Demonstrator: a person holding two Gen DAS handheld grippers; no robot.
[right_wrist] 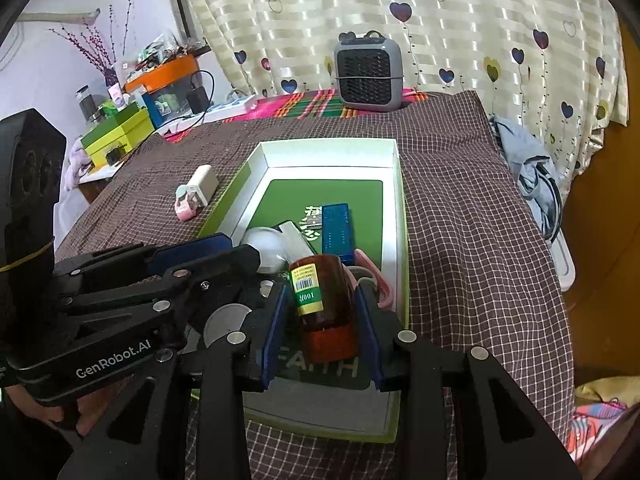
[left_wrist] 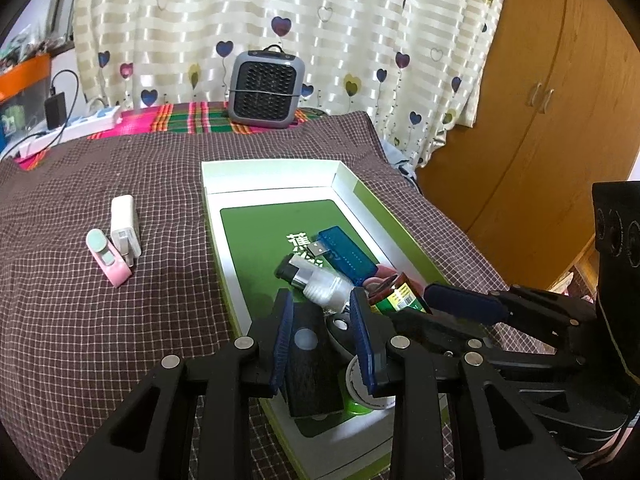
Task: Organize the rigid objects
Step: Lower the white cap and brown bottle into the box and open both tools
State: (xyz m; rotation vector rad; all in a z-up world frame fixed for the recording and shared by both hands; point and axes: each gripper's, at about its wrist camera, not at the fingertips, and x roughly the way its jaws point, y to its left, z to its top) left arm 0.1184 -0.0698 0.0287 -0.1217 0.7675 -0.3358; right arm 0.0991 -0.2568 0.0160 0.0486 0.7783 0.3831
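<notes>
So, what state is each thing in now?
Box: open.
USB stick: uncapped, in box.
Charger: unplugged, on cloth.
Bottle: between open right hand-held gripper fingers, not pressed.
Block: between left hand-held gripper fingers, grip unclear.

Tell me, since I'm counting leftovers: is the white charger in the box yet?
Out. The white charger lies on the checked cloth beside the box.

The left gripper [left_wrist: 320, 312] is hovering over the near end of a green-and-white tray [left_wrist: 276, 178], its blue fingers [left_wrist: 282, 336] flanking a dark block [left_wrist: 310, 364]. Just beyond the fingers, a white bottle [left_wrist: 324, 286], a blue USB stick [left_wrist: 344, 254] and an amber bottle [left_wrist: 396, 294] are lying jumbled. The right gripper [left_wrist: 464, 302] is reaching in from the right.
</notes>
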